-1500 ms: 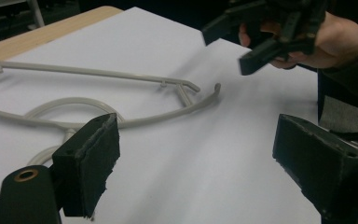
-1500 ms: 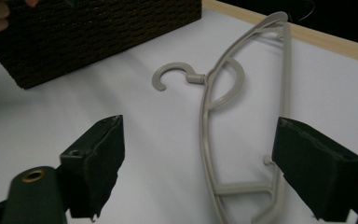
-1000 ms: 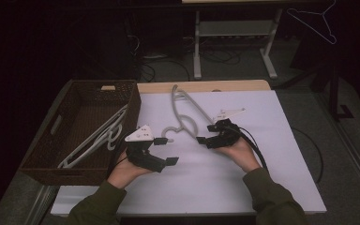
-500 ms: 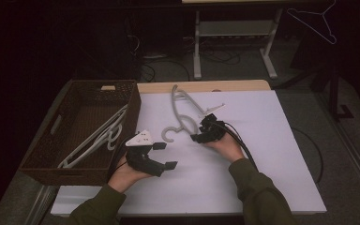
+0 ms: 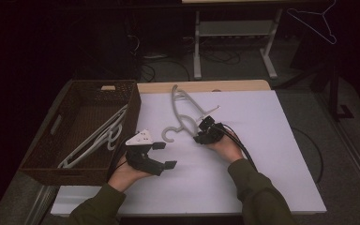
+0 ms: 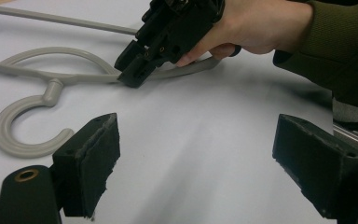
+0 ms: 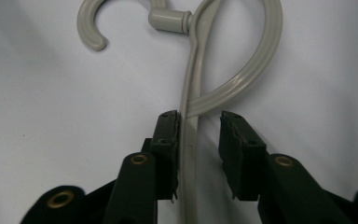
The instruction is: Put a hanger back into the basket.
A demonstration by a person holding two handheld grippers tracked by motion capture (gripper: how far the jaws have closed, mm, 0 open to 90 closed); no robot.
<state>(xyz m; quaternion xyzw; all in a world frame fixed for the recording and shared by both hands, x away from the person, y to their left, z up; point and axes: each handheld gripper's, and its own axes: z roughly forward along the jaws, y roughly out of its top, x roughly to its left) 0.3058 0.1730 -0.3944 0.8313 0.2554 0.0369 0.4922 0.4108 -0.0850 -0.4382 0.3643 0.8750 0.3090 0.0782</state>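
Here, I start with the white tabletop (image 5: 262, 154) and the brown woven basket (image 5: 75, 161) at its nine o'clock side, which already holds pale hangers (image 5: 96, 136). The piece I am working is the grey hanger (image 5: 182, 108) lying flat near the tabletop's middle, its hook (image 5: 168, 134) curling toward seven o'clock and its long arm running up toward twelve.

My right gripper (image 5: 200, 135) is the nearer one: it sits right on the hanger, just at four o'clock from the hook. In the right gripper view, the hanger's thin bar (image 7: 189, 154) runs straight up between the jaws, along the gripper's own axis. The jaws have just been closing; one pad (image 7: 168, 140) already touches the bar while the other (image 7: 235, 144) stands a little off, so I read it as not yet clenched on anything.

My left gripper (image 5: 161, 157) rests released and empty, its jaws wide apart, at seven o'clock from the hook and well apart from the hanger.

I judge the next move turns on finishing that squeeze across the bar, then carrying the hanger toward nine o'clock.
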